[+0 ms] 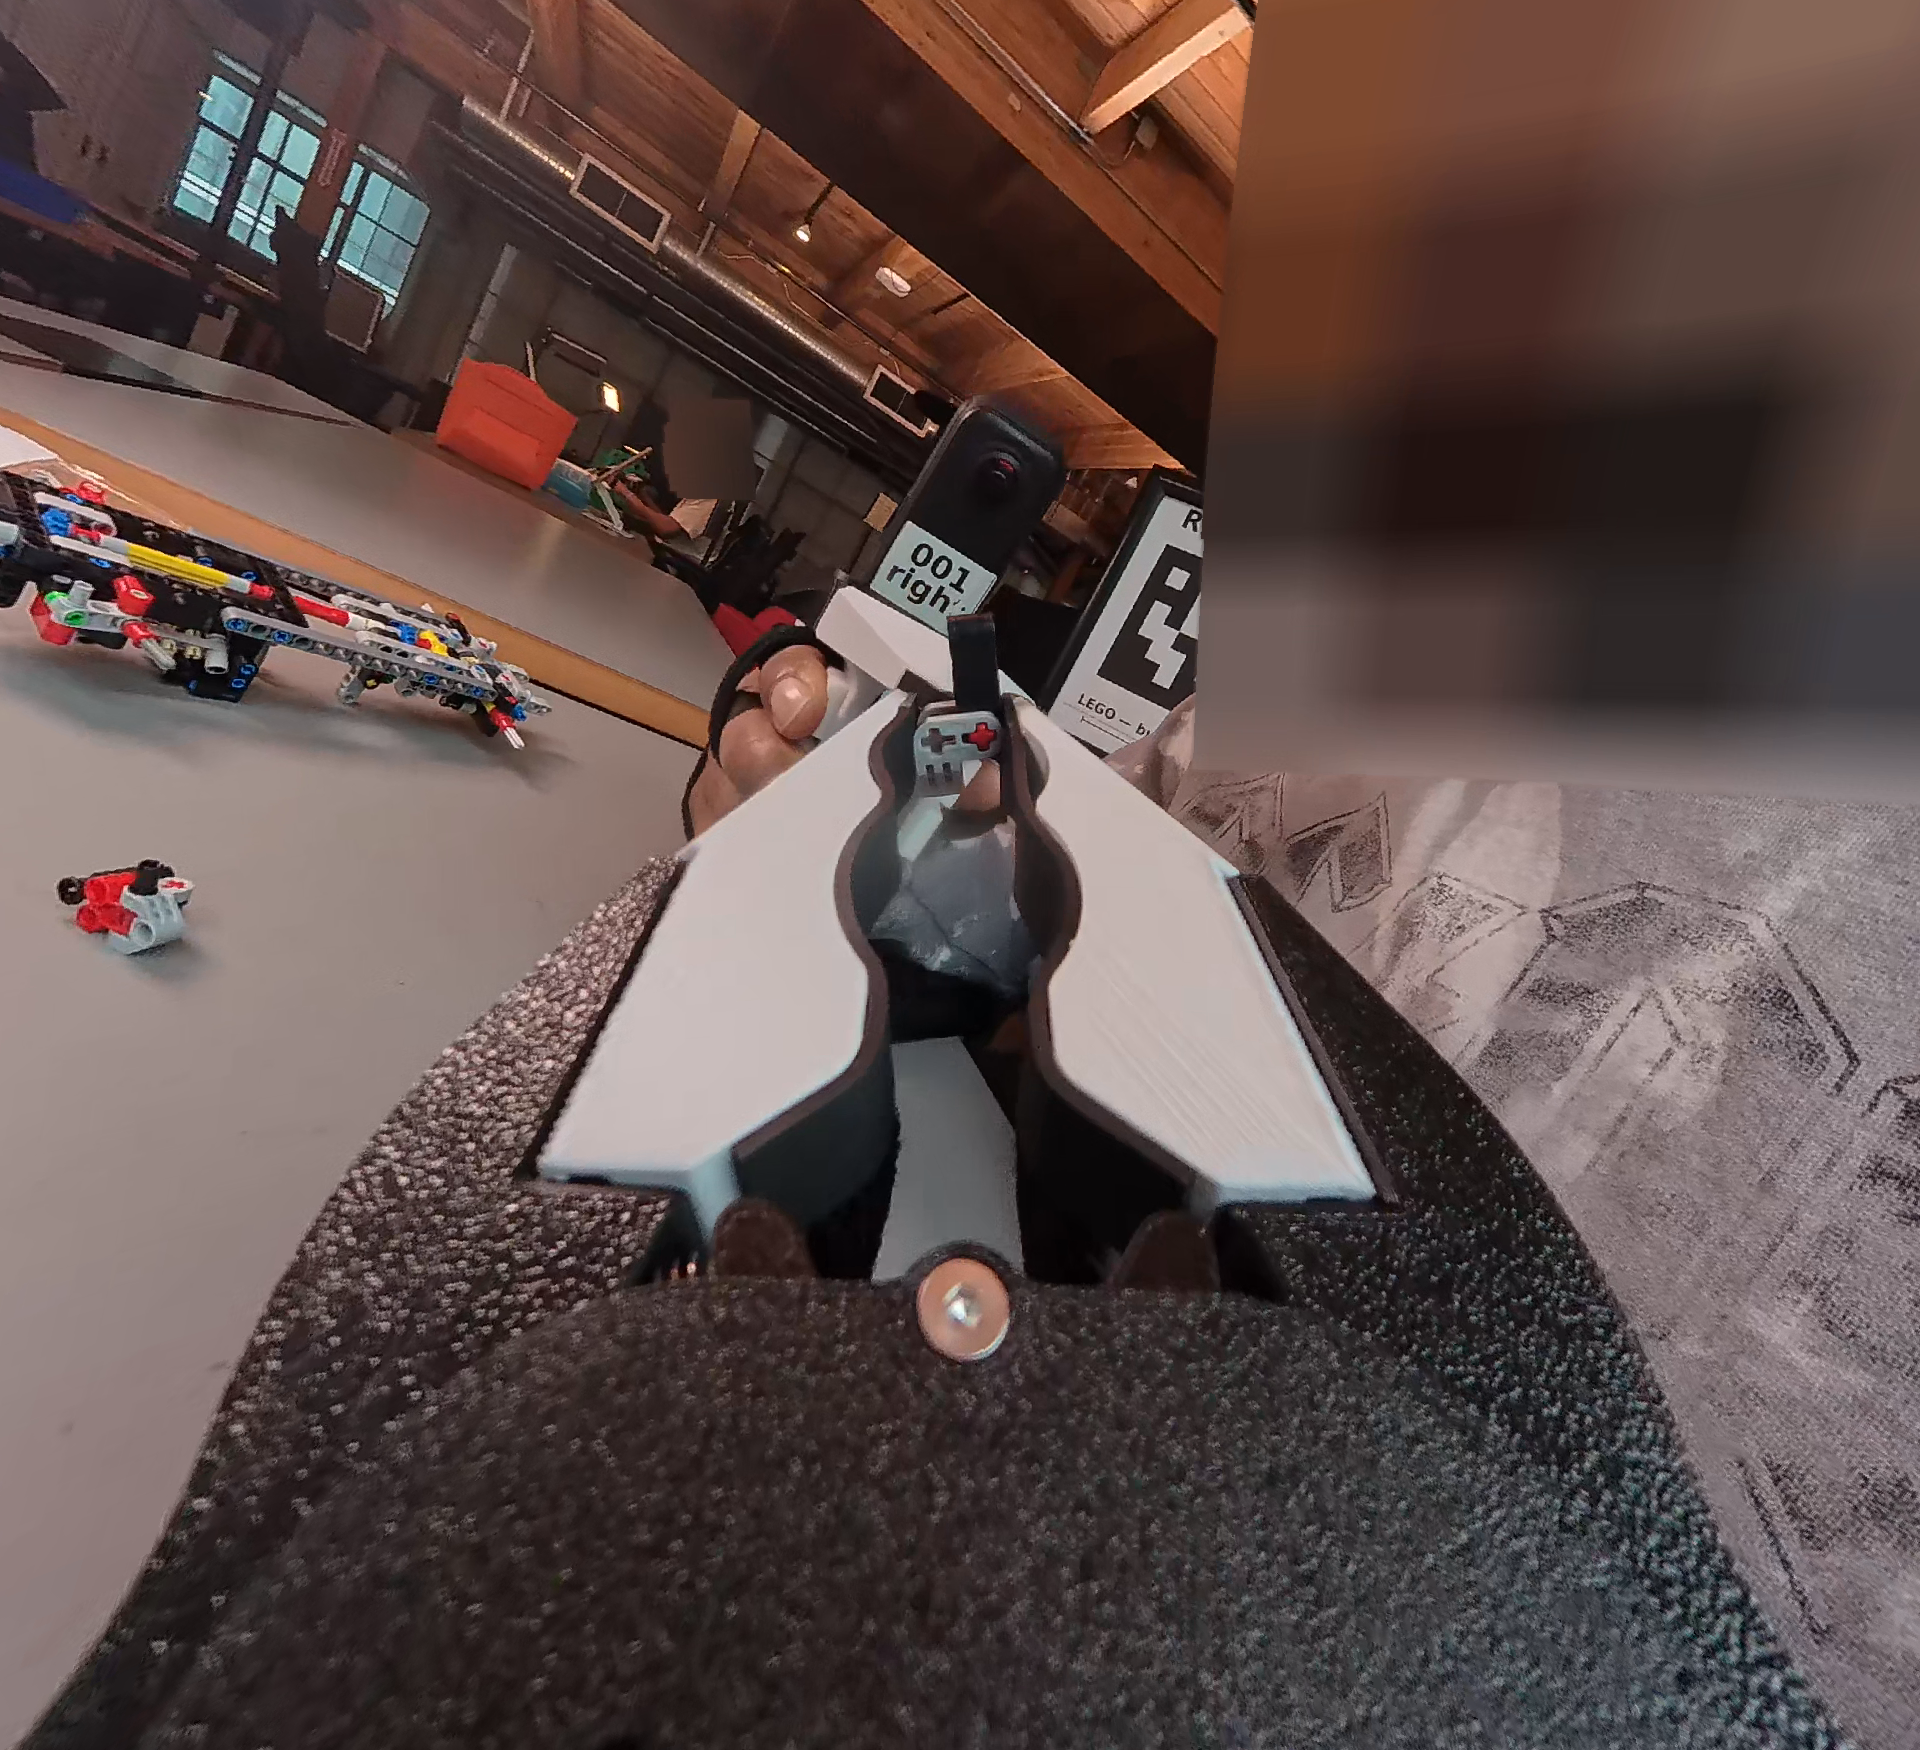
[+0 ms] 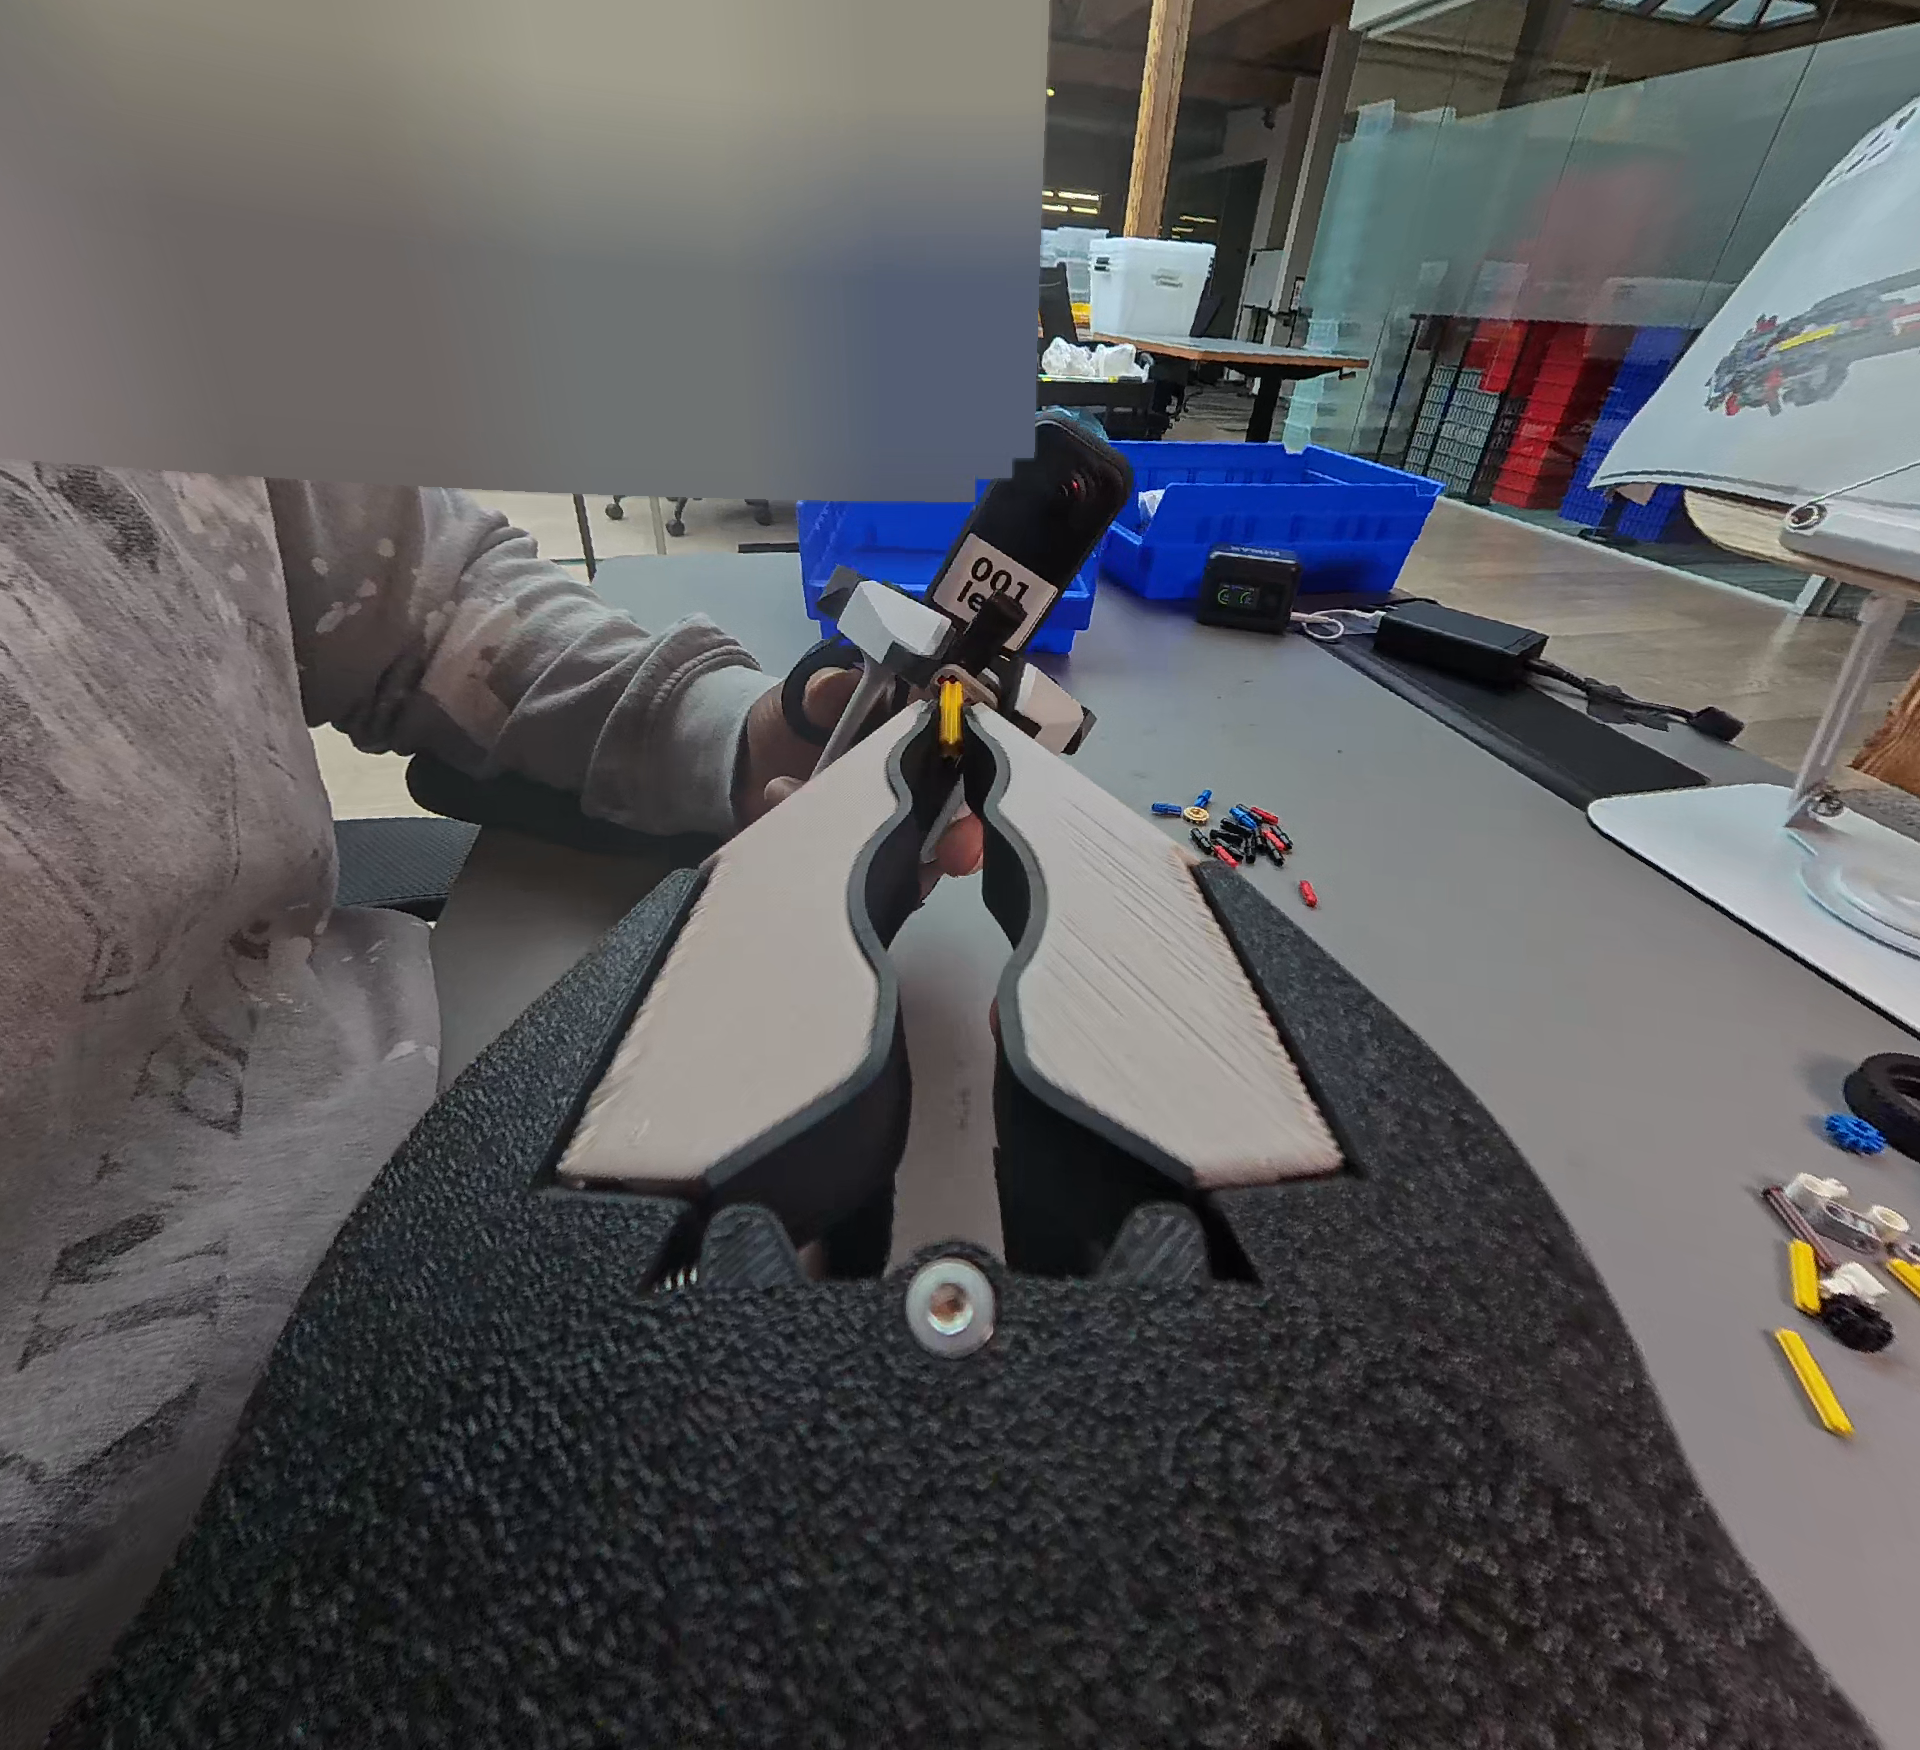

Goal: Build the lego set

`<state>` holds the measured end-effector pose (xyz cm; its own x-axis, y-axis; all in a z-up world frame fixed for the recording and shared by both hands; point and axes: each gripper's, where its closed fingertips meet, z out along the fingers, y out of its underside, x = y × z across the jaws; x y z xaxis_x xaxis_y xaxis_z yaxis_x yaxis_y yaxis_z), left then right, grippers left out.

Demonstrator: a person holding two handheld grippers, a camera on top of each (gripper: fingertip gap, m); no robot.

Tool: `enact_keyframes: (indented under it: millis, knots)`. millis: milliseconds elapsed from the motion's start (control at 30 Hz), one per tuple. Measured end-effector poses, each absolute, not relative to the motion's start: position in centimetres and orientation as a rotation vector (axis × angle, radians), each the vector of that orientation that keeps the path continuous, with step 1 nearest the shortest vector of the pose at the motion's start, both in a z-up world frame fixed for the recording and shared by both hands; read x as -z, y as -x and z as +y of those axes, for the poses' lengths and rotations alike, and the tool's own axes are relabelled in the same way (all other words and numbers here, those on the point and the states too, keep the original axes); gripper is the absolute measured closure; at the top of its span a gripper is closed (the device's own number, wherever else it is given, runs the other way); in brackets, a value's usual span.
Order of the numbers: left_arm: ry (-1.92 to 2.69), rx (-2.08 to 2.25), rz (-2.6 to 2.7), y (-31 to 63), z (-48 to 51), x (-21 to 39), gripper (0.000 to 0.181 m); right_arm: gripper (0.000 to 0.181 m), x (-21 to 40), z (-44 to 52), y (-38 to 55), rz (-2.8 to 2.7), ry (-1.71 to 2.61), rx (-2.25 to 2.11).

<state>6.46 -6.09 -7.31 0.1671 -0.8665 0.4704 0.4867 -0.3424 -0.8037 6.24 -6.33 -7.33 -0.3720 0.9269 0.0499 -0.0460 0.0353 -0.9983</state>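
Holding a grey connector piece [image 1: 951,750] nearly closed, left gripper [image 1: 954,713] faces right gripper [image 2: 951,713], pinched on a yellow axle [image 2: 950,715], tips raised off the table, likely for mating. Farther off, the chassis assembly [image 1: 239,609] lies on the table [image 1: 312,973].

Grey table [image 1: 312,1025], blue bins [image 2: 1268,505], yellow axle [image 2: 1813,1381], grey connector [image 1: 951,750] with red cross

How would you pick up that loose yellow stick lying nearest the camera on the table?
Grip the yellow axle at its middle, from straight above, fingers across its thin width. It lies flat on the table, apart from the other parts, so both long sides look free.
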Motion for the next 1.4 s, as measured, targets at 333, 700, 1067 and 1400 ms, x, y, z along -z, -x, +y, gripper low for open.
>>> enact_keyframes:
  millis: [333,700,1067,1400]
  knots:
    - [1.361,1.45,0.422,-6.5,-5.7,8.4,0.167,0.179,8.3,-6.1,-6.2,-1.539,0.861,-1.232]
    - [1.468,1.465,0.321,-6.1,-5.0,9.5,0.168,0.18,9.2,-5.4,-5.7,-1.508,0.84,-1.158]
    - [1.49,1.493,0.327,-6.1,-5.4,9.9,0.167,0.18,9.7,-5.8,-5.6,-1.534,0.777,-1.073]
    - [1.499,1.501,0.354,-6.5,-5.5,10.0,0.167,0.18,9.7,-6.0,-5.3,-1.536,0.753,-1.043]
